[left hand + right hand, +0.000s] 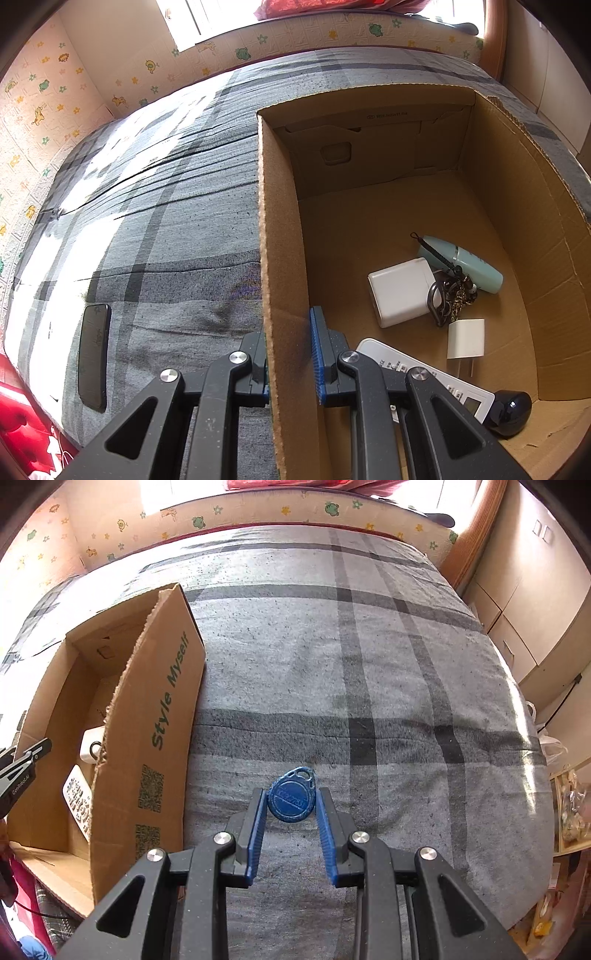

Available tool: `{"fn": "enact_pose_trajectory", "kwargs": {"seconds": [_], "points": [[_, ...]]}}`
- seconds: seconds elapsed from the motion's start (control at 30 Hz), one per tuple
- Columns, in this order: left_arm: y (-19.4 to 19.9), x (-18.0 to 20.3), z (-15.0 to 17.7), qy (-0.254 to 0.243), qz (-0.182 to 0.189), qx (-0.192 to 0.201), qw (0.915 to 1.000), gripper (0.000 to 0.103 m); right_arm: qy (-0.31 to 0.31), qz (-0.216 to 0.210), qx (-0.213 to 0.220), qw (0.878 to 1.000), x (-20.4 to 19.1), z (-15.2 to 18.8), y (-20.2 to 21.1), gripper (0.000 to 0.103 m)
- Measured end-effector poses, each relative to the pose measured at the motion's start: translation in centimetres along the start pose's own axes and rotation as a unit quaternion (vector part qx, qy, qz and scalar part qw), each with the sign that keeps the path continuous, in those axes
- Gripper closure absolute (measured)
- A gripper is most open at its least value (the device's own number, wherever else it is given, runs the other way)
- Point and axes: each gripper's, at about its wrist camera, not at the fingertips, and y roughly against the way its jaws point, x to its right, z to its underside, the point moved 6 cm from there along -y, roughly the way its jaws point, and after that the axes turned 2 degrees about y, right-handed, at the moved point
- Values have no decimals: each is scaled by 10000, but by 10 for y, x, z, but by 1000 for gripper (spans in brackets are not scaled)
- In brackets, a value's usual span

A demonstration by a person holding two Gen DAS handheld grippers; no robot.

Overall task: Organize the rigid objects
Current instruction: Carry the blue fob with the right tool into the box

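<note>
A dark phone lies flat on the grey checked bedspread, well to the left of the cardboard box and apart from it. The left gripper is clamped on the box's left wall, one blue pad inside the box and the other finger outside, the jaws nearly closed on the cardboard. Inside the box, on its floor, a white power bank lies near the middle; a dark keyring with a cord rests against its right edge and partly over a pale green bottle lying on its side beyond it. A small white plug sits just in front of the keyring, prongs toward the camera. A white remote lies at an angle nearest the gripper, and a black rounded object sits by its right end, in the box's near corner. In the right wrist view the box stands at the left with green lettering and printed codes on its outer wall, its top edge torn. To its right, above open bedspread, the right gripper holds a blue key fob between its blue pads, which are partly open and press on the fob's two sides; the fob's loop end points away from the camera. Wooden cabinets stand beyond the bed's right edge.
</note>
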Motion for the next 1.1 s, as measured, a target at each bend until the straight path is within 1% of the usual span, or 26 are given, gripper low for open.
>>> {"fn": "enact_pose_trajectory", "kwargs": {"seconds": [0.23,0.63,1.1], "points": [[-1,-1,0,15,24,-3,10000,85,251,-33,138,9996,-21,-20,19,75],[-1,-2,0,5,16,-8,10000,85,709,-250,327,9966,-67,-42,39,75],[-1,-2,0,1,15,-11,10000,85,1258,-508,360,9901,-121,-53,38,75]]}}
